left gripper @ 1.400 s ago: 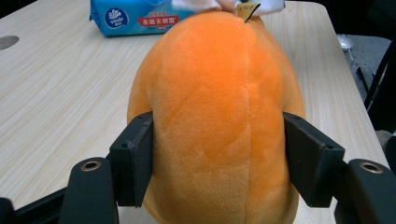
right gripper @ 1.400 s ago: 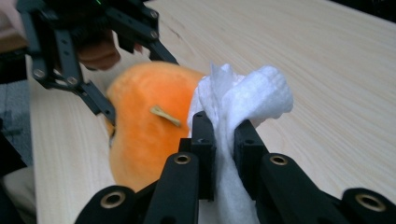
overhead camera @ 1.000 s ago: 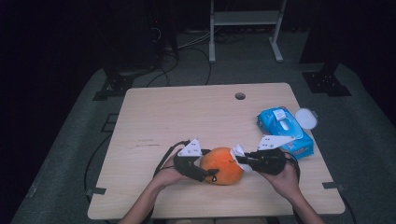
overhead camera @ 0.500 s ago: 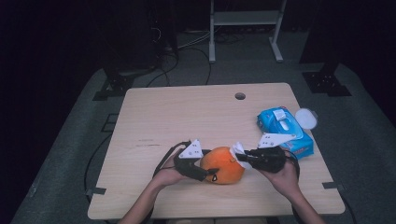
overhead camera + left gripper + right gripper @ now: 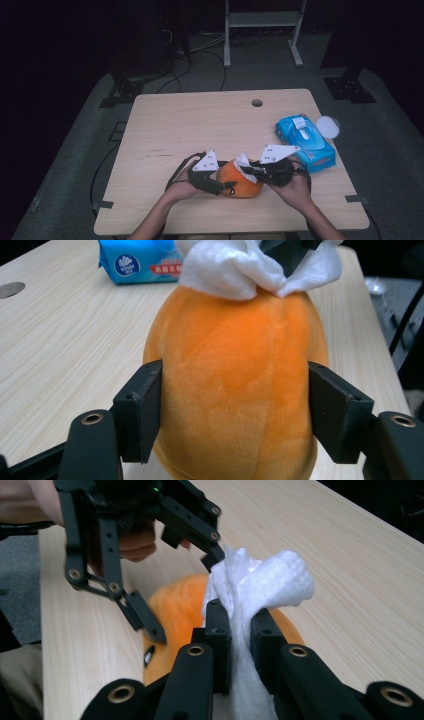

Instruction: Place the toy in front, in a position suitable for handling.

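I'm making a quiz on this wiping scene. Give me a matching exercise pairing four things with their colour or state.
Things:
1. plush toy
2. wet-wipe pack
3. white wipe
4. table hole

States:
A. pinched in the right hand-held gripper
B. orange, clamped between the jaws of the left hand-held gripper
C. at the table's far edge
D. blue, lying at the table's right side

Pairs: 1-B, 2-D, 3-A, 4-C

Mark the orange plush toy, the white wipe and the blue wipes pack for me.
orange plush toy (image 5: 235, 390): left gripper view, middle of its orange body.
white wipe (image 5: 260, 585): right gripper view, bunched top above the claw.
blue wipes pack (image 5: 306, 142): high view, top face of the pack.
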### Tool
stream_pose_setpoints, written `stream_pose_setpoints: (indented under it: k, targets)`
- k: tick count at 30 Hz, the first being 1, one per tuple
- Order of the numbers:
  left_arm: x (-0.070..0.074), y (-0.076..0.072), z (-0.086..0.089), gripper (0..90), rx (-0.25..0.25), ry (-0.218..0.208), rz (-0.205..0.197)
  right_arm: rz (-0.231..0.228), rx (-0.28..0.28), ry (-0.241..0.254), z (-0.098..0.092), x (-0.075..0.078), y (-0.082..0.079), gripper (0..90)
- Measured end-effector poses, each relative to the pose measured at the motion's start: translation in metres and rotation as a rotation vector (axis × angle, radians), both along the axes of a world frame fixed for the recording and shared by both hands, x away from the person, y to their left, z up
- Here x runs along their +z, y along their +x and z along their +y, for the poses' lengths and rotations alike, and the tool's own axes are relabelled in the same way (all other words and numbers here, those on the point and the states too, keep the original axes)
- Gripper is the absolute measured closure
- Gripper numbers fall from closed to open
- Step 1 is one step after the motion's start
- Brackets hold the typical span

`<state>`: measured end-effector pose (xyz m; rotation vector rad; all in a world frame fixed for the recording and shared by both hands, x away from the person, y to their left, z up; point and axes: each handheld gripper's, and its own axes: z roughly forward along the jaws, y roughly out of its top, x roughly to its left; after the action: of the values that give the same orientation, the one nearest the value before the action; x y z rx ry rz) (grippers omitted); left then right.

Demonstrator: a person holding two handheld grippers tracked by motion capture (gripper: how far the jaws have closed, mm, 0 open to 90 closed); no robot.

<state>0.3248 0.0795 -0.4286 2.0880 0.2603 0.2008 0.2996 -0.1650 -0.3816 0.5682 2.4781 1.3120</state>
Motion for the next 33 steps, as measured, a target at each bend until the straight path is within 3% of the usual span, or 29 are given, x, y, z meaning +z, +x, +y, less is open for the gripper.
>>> stream_pose_setpoints:
  k: [5,12,14,18,20,21,23,25,28,30,31,32,33]
  targets:
    - [0.003,0.0,-0.004,30.6,0.016,-0.02,0.006,0.001,-0.014,0.005,-0.004,0.0,-0.001,81.1]
    - [0.007,-0.006,-0.014,30.6,0.033,-0.011,-0.04,-0.049,0.043,-0.022,0.025,0.0,-0.009,81.1]
    - [0.005,-0.005,-0.011,27.4,0.03,-0.024,-0.031,-0.055,0.043,-0.039,0.027,0.0,-0.008,81.1]
    - [0.003,-0.001,-0.005,14.7,0.044,-0.044,0.001,-0.039,0.013,-0.045,0.015,0.001,-0.004,81.2]
    - [0.002,0.002,-0.005,14.4,0.048,-0.045,0.024,-0.022,-0.001,-0.03,0.009,0.001,-0.003,81.2]
    - [0.001,0.002,-0.005,18.5,0.039,-0.05,0.025,-0.018,-0.006,-0.026,0.006,0.001,-0.002,81.2]
    - [0.001,0.0,-0.007,25.5,0.038,-0.046,0.003,-0.019,-0.014,-0.028,0.003,0.002,-0.001,81.2]
    - [0.006,-0.005,-0.01,30.4,0.037,-0.021,-0.044,-0.022,-0.019,-0.034,0.003,0.003,-0.002,81.1]
    - [0.009,-0.008,-0.014,32.9,0.032,-0.013,-0.064,-0.038,-0.009,-0.041,0.007,0.006,-0.005,81.1]
    - [0.011,-0.011,-0.018,33.5,0.021,-0.012,-0.082,-0.056,0.026,-0.053,0.016,0.008,-0.009,81.2]
    - [0.012,-0.013,-0.02,33.5,0.017,-0.009,-0.089,-0.061,0.042,-0.065,0.022,0.009,-0.011,81.1]
    - [0.011,-0.015,-0.022,33.4,0.014,0.013,-0.106,-0.081,0.064,-0.109,0.034,0.007,-0.012,81.2]
    - [0.01,-0.014,-0.021,33.4,0.02,0.009,-0.099,-0.086,0.066,-0.122,0.037,0.006,-0.011,81.2]
